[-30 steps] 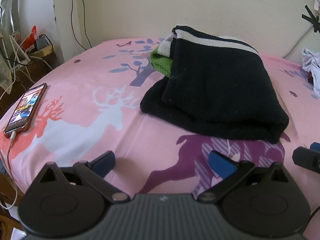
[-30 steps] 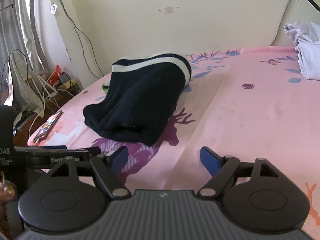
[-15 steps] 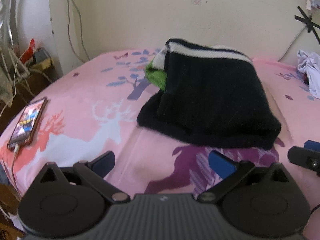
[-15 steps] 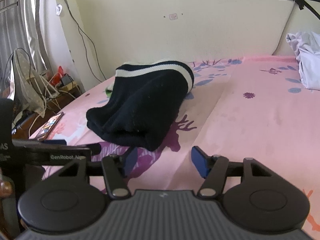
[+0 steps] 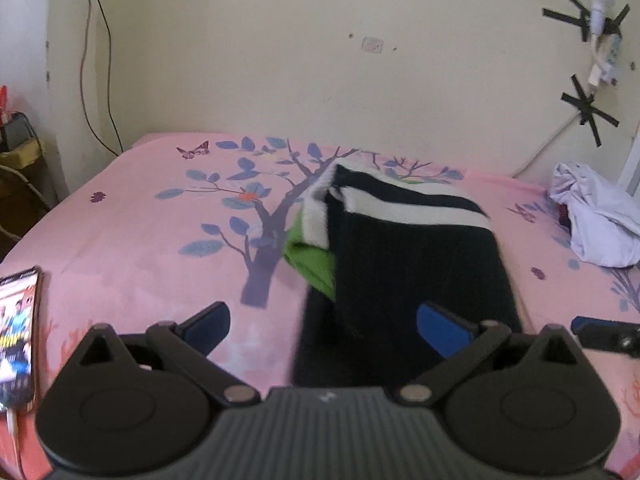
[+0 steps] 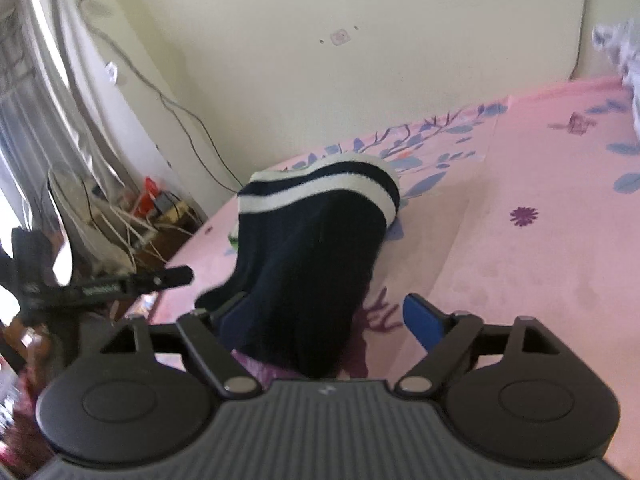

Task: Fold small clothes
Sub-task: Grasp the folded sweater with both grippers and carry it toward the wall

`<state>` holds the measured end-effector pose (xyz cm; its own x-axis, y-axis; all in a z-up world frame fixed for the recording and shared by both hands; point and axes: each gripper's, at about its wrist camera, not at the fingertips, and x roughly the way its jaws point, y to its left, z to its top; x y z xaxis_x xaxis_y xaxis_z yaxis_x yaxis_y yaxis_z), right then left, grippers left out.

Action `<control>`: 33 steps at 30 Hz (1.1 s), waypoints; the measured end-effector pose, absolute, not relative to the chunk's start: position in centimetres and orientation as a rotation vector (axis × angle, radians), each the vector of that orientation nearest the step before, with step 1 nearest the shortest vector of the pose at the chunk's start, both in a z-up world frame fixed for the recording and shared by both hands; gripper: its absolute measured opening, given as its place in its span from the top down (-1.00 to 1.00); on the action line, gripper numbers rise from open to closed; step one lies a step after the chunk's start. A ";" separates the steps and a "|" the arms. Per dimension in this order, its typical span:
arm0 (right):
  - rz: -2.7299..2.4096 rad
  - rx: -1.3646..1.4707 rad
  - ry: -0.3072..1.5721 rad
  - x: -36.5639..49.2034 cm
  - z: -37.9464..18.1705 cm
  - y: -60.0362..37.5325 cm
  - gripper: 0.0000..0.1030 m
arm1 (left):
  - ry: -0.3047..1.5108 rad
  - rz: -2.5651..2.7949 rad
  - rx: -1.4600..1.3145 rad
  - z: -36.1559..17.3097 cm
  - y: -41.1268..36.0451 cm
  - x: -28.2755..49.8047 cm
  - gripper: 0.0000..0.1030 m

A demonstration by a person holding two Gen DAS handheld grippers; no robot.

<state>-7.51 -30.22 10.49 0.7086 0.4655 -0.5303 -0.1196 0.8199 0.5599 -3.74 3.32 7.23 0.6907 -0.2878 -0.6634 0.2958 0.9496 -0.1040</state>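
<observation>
Your left gripper (image 5: 324,326) and right gripper (image 6: 320,316) both gape — right jaws just widened — astride the folded black sweater (image 5: 412,276), pads clear.

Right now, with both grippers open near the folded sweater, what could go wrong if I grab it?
The green garment tucked under the black sweater could get dragged out. The sweater is bulky and stacked, so a grab by the left gripper or right gripper may undo the fold. The phone sits close to the bed's edge.
</observation>
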 end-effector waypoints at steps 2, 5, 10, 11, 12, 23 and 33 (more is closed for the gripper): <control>0.346 0.544 0.735 -6.0 10.1 -30.4 -0.53 | 0.773 -0.329 0.008 6.5 3.4 -2.0 -1.00; 0.356 0.533 0.759 -3.8 9.3 -30.0 -0.53 | 0.838 -0.400 -0.048 5.1 3.3 0.5 -1.00; 0.434 0.594 0.837 1.2 6.5 -28.9 -0.45 | 0.936 -0.521 -0.148 2.0 2.2 3.4 -0.99; 0.457 0.622 0.857 2.4 5.7 -28.6 -0.40 | 0.917 -0.519 -0.139 1.8 1.9 3.6 -0.97; 0.475 0.652 0.873 3.7 5.1 -28.1 -0.43 | 0.902 -0.527 -0.137 1.6 1.7 3.9 -0.90; 0.673 0.480 0.713 19.1 13.8 -18.4 -0.03 | 0.691 -0.389 -0.312 9.5 9.0 12.4 0.14; 0.415 0.234 0.745 35.1 7.6 -7.2 -0.44 | 0.748 0.053 -0.219 4.5 13.5 27.2 0.07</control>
